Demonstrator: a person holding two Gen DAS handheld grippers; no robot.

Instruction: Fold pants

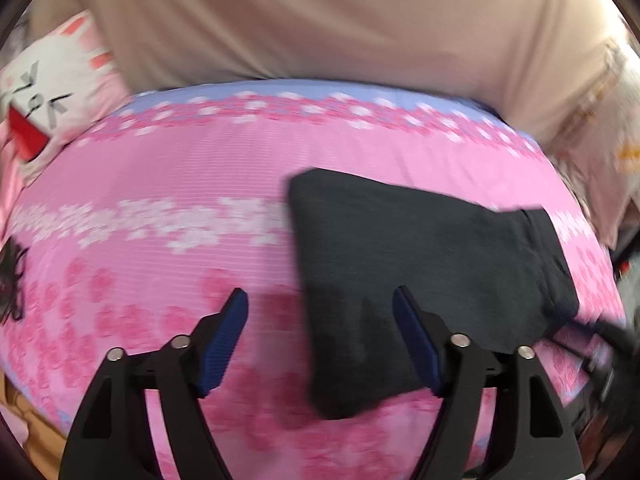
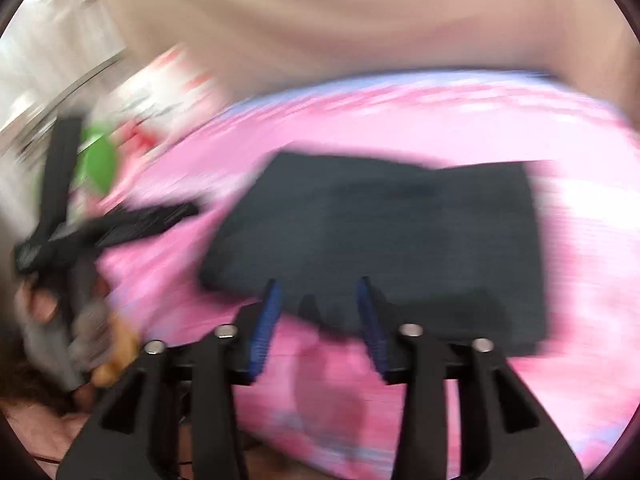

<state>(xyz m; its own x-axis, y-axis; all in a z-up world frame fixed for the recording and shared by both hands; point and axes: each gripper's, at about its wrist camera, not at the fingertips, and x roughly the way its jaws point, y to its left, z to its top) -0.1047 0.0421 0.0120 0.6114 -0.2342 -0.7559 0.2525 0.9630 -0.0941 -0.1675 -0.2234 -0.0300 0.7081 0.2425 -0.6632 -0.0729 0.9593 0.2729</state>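
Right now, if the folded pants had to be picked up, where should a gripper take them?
Probably the near edge of the dark pants, approached from the camera side: it lies flat on the pink bedsheet, just ahead of the open right gripper. Layers are too blurred to judge.

Left wrist: we look down over the pink bed (image 1: pixel 180 184), pants (image 1: pixel 400 272) near, at 3 o'clock.
Right wrist: closer, blurred, pants (image 2: pixel 380 236) centred.
Shared: pants, bed (image 2: pixel 400 128).
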